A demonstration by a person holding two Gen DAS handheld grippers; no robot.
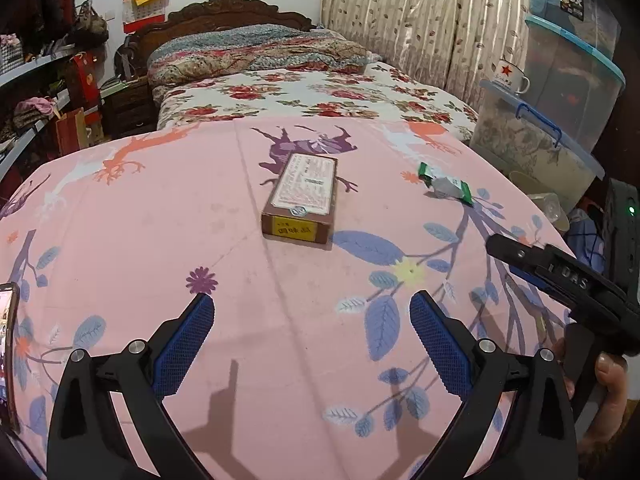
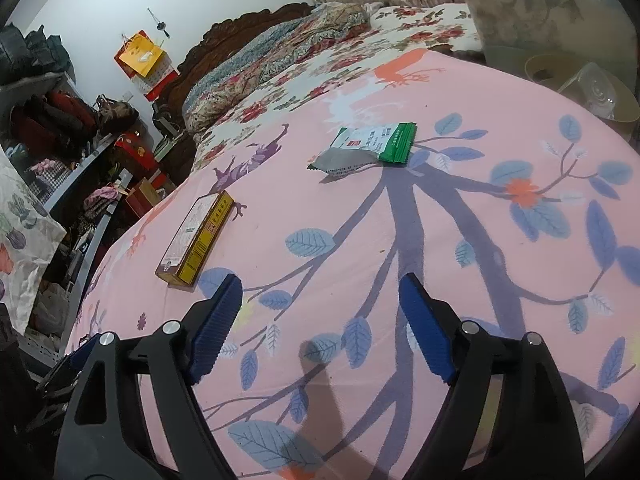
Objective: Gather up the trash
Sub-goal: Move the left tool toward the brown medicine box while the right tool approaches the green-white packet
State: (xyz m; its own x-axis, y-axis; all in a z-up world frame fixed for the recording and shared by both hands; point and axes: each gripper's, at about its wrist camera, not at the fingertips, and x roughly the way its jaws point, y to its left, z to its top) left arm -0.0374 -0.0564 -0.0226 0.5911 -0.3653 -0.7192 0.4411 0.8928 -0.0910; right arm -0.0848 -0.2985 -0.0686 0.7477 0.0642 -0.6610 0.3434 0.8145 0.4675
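Left wrist view: both grippers hover, nothing grasped.
Left gripper [image 1: 312, 320] and right gripper [image 2: 320, 304] spread wide over pink sheet [image 1: 160, 220]; box [image 1: 304, 196], green wrapper [image 2: 368, 148] untouched.

Left wrist cam: sits behind left gripper [image 1: 312, 320], angled down over pink printed sheet [image 1: 160, 240], facing bed headboard [image 1: 224, 8] and curtain [image 1: 420, 20]. Close to the sheet; brown box [image 1: 300, 196] straight ahead, mid-frame; green wrapper [image 1: 444, 184] farther right.

Right wrist cam: behind right gripper [image 2: 320, 312], also angled down, set further right, horizon tilted. Wrapper [image 2: 368, 148] ahead, box [image 2: 196, 236] off to left.

Shared: sheet, box, wrapper, headboard, floral bedding, shelves at left, clear storage tub [image 1: 532, 140] [image 2: 540, 8]. Right gripper also shows at right edge of left view [image 1: 560, 276].
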